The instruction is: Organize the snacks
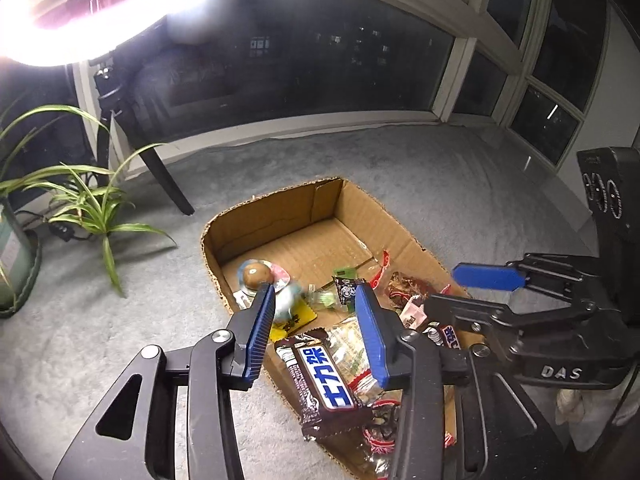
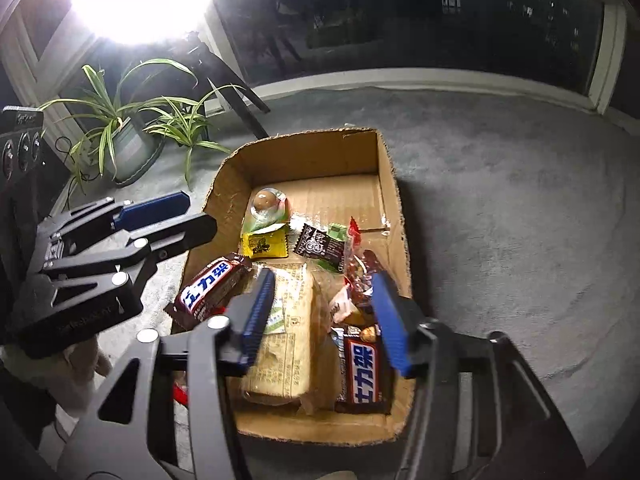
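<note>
Cardboard box [image 2: 224, 184] on grey carpet [image 2: 520, 220], snacks heaped toward its 6 o'clock end. Left gripper [image 1: 316, 336] spread wide, empty, poised above a brown chocolate bar [image 1: 324, 384] draped over the box's edge at 9 o'clock. Right gripper [image 2: 320, 316] likewise parted, holding nothing, above a pale cracker pack [image 2: 284, 332] and a second chocolate bar [image 2: 362, 372]. Packaged egg [image 2: 267, 204] farther in, at 12 o'clock.

Likely light, stiffish, with slick crinkly wrapper: best pinched across the narrow middle, not the flimsy crimped ends. Crackers probably brittle, so gentle squeeze only.
</note>
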{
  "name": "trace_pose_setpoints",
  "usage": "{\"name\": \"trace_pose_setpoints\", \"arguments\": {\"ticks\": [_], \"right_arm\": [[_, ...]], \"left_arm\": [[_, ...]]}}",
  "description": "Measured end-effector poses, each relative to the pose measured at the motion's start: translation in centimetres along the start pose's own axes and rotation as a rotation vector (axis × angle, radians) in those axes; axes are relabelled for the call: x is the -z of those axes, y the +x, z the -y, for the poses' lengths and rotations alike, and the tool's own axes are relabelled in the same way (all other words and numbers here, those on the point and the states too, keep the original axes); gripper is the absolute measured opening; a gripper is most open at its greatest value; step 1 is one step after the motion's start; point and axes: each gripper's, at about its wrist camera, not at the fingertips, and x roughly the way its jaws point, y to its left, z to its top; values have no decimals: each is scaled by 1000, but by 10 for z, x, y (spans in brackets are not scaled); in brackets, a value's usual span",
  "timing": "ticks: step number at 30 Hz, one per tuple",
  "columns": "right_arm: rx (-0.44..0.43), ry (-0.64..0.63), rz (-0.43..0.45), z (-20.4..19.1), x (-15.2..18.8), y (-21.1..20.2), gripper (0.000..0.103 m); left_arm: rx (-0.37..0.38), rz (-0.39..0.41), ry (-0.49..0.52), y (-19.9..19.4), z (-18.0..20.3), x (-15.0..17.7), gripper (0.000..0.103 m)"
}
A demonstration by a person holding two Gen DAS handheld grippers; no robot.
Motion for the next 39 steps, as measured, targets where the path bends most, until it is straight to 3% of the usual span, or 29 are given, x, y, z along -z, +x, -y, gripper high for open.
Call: {"name": "trace_pose_setpoints", "arguments": {"ticks": [2,8,13,19,39], "right_arm": [[11,0,8,1,2,-6,68],[17,57,40,8,9,-24,79],[19,80,67,2,19,-42,80],[15,86,112,-12,26,-66,88],[75,32,210,-61,37,-122,93]], "left_arm": [[-9,8,0,-4,0,0,49],[-22,28,-1,-19,0,4,51],[-36,50,-7,-32,2,9,60],[-37,75,-1,-55,4,18,61],[-36,150,-8,-110,13,38,61]]}}
